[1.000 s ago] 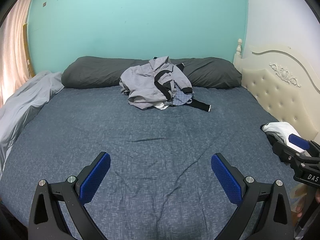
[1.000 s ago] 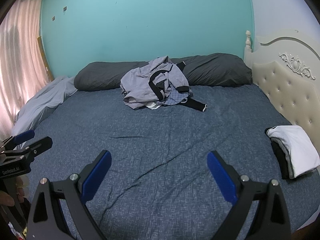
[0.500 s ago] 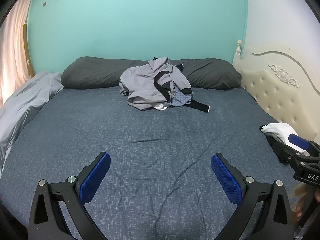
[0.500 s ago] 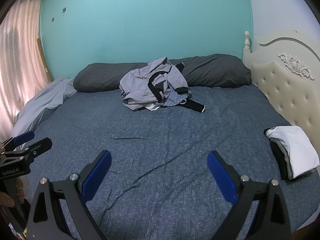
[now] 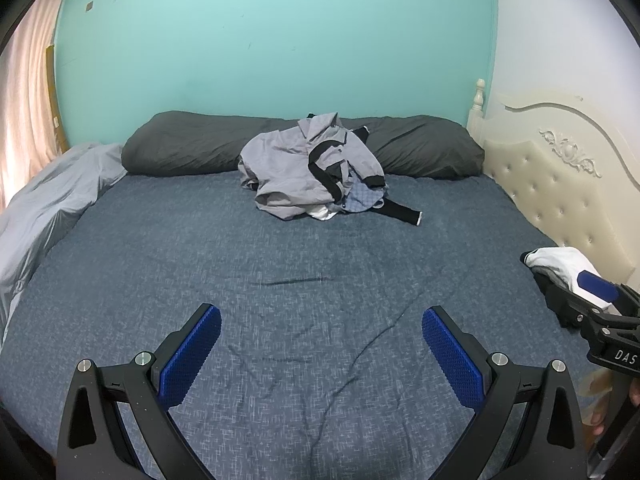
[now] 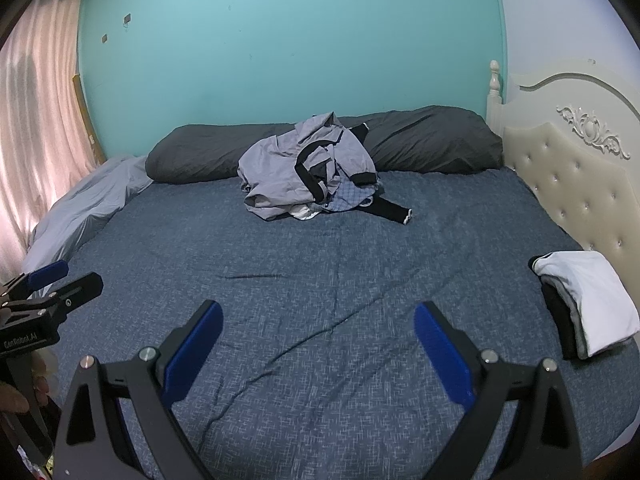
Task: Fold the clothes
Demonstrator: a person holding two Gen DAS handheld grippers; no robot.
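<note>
A heap of unfolded clothes [image 5: 316, 170] [image 6: 310, 172], topped by a grey jacket with black trim, lies at the far side of the bed against a dark bolster. A black sleeve [image 5: 400, 212] trails out to its right. A folded stack [image 6: 584, 300] [image 5: 560, 266], white on top of grey and black, rests at the bed's right edge. My left gripper [image 5: 320, 338] hovers open over the near bedsheet, nothing between its blue pads. My right gripper [image 6: 316, 334] is open too, equally far from the heap. Each gripper shows at the edge of the other's view.
The blue-grey bedsheet [image 5: 280, 264] spreads wide between grippers and heap, lightly creased. A dark long bolster [image 6: 432, 144] lines the teal wall. A pale grey duvet [image 5: 44, 208] is bunched at the left edge. A cream tufted headboard [image 6: 576, 188] bounds the right side; pink curtains hang left.
Both views have shifted very slightly; the heap sits a touch lower and nearer. Both grippers stay open and the clothes have not moved.
</note>
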